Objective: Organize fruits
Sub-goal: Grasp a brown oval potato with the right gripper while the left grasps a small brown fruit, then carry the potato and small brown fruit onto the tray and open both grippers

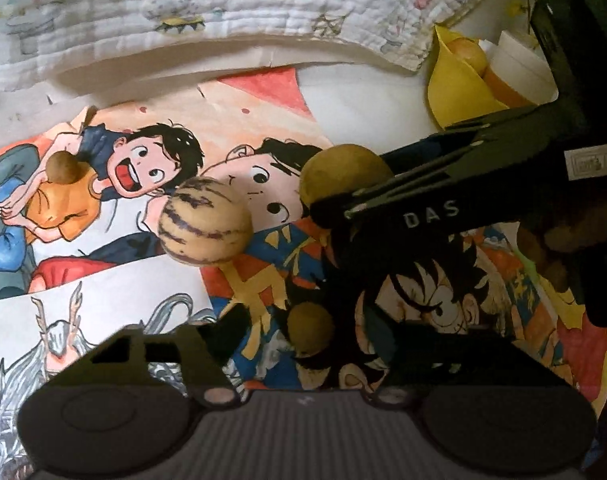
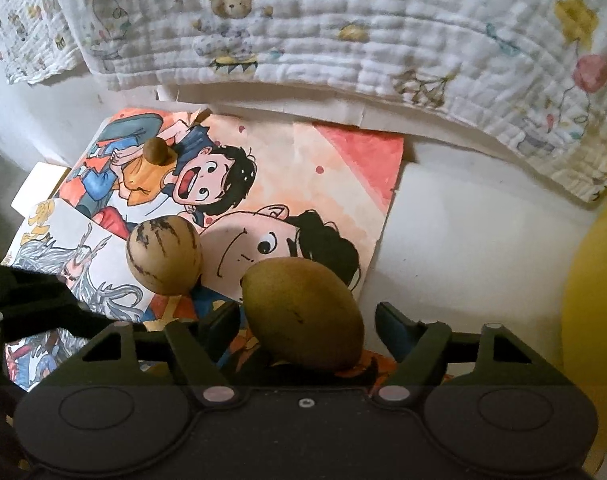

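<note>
Several fruits lie on cartoon posters. A small brown fruit sits between the fingers of my left gripper. The jaws are open, with a clear gap on the fruit's left. A large brown-green oval fruit lies between the fingers of my right gripper. Those fingers stand close on both sides, with a thin gap on the right. In the left wrist view the right gripper reaches in from the right around that fruit. A striped tan fruit and another small brown fruit lie free.
A quilted printed cloth lies folded along the back edge. A yellow container holding orange fruit stands at the back right, next to a white cup. Bare white tabletop shows to the right of the posters.
</note>
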Demonstrator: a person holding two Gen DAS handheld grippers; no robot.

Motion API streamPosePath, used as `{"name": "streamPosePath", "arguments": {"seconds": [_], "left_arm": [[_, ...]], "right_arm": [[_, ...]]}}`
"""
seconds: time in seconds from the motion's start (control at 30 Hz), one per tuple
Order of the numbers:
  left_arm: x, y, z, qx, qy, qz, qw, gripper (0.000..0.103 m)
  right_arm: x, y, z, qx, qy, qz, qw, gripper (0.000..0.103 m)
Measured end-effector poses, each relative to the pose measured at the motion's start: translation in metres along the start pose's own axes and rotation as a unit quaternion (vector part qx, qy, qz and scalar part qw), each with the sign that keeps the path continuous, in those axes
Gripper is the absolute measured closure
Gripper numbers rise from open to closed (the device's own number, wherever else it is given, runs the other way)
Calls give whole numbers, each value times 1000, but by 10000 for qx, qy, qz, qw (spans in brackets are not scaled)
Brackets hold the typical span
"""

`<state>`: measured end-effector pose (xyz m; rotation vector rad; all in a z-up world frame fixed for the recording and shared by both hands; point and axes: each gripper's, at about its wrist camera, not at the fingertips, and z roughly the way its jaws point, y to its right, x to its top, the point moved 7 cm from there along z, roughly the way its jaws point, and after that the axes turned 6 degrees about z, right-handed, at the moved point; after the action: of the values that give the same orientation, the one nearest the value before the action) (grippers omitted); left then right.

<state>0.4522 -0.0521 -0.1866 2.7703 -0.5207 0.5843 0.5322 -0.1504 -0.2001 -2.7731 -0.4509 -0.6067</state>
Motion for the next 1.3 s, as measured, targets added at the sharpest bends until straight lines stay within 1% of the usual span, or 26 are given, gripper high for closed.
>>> {"name": "streamPosePath", "arguments": {"seconds": [0.07, 0.23, 0.3, 0.33, 0.4, 0.57, 0.8, 0.9, 1.07, 1.3], "left_arm": [[-1, 1, 2, -43, -37, -7, 10000, 50], [-4, 1, 2, 46, -28, 11, 10000, 55], [-3, 0, 2, 136, -38, -28, 9999, 63], [-3, -1, 2, 171, -40, -67, 9998, 66], [-4, -1, 2, 128, -64, -179, 9997, 75], [-4, 0, -1, 91, -74, -302, 9995, 75], [-6, 0, -11, 80, 14, -409, 9991, 75], [-6, 3, -14, 147, 8, -282, 9995, 75], [-6, 9, -18, 195, 38, -211, 9996, 75], [-5, 26, -29, 155, 132, -109, 9997, 75]], "right_arm": [[0, -2, 1, -8, -6, -15, 10000, 35], [-1, -4, 5, -73, -36, -18, 10000, 37], [-1, -3, 6, -105, -59, 4, 9999, 37], [-1, -3, 7, -123, -73, 2, 9999, 37], [-2, -3, 6, -141, -65, -4, 9999, 38], [-3, -2, 4, -164, -42, 43, 9998, 39], [-13, 3, -19, -83, 174, 448, 9988, 39], [-25, 3, -36, -41, 291, 584, 9979, 39], [-51, 6, -63, -9, 342, 855, 9957, 39], [-87, 6, -100, -38, 491, 1081, 9929, 39]]}}
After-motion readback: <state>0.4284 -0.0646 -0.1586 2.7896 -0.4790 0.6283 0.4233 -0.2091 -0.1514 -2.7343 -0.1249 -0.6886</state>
